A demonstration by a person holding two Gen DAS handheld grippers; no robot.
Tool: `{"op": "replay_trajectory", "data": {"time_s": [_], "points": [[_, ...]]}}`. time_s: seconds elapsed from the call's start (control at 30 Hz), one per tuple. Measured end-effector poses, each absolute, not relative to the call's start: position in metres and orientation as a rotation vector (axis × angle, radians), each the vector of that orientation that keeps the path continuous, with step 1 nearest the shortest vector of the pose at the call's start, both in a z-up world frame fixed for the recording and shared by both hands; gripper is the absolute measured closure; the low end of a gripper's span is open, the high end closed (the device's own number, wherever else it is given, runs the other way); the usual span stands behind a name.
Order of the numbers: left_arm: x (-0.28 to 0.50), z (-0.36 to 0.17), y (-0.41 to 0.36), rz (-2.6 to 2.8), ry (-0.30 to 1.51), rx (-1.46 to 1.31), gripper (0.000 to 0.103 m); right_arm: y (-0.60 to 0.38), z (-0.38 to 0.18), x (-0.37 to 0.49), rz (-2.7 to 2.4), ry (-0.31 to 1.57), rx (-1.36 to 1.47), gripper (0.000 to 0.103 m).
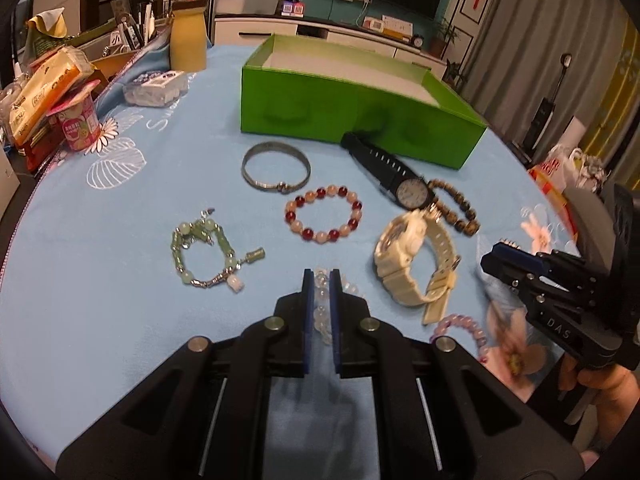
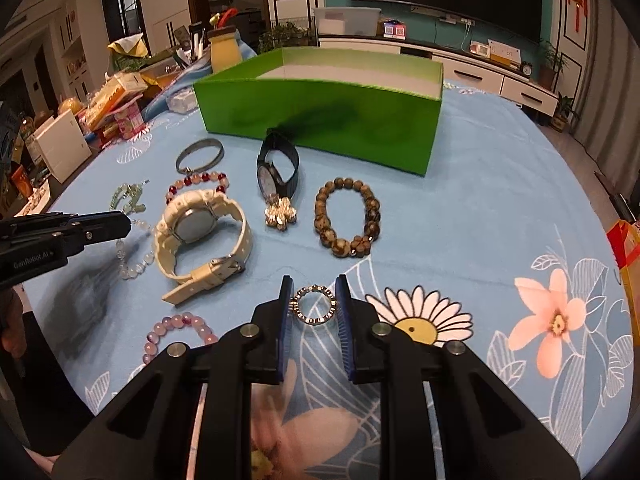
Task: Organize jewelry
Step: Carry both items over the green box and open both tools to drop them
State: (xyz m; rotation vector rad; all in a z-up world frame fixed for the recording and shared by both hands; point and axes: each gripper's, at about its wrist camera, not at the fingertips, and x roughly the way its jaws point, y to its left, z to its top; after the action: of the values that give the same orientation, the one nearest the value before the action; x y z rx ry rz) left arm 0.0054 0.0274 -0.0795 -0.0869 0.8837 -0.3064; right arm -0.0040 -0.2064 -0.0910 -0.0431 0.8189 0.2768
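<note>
My left gripper (image 1: 321,276) is shut on a clear bead bracelet (image 1: 322,300) that lies on the blue flowered cloth. My right gripper (image 2: 314,282) is shut on a small sparkling ring band (image 2: 313,305), with both blue pads touching its sides. A green open box (image 1: 360,120) stands at the back. Between it and the grippers lie a white watch (image 2: 200,232), a black watch (image 2: 276,168), a brown bead bracelet (image 2: 348,216), a red and pink bead bracelet (image 1: 324,214), a silver bangle (image 1: 276,166), a green jade bracelet (image 1: 204,252) and a purple bead bracelet (image 2: 176,332).
A small flower brooch (image 2: 281,213) lies beside the black watch. Snack packets and a pink cup (image 1: 78,120) crowd the table's left edge, with a yellow bottle (image 1: 188,40) behind them. A red and yellow bag (image 2: 624,248) hangs past the right edge.
</note>
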Motion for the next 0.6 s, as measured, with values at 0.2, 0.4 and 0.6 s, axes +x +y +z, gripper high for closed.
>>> {"op": "replay_trajectory", "data": {"time_s": [0.2,0.4,0.6], "points": [[0.001,-0.055,0.031,-0.335,0.836,-0.121,0.096,-0.212,-0.069,-0.007,0.286,0.767,-0.019,0.082],[0.004,-0.030,0.033,-0.358,0.795,-0.143,0.096,-0.214,-0.048,-0.006,0.296,0.719,-0.006,0.082],[0.014,-0.009,0.031,-0.370,0.757,-0.143,0.096,-0.218,-0.033,0.003,0.293,0.680,0.001,0.082]]}}
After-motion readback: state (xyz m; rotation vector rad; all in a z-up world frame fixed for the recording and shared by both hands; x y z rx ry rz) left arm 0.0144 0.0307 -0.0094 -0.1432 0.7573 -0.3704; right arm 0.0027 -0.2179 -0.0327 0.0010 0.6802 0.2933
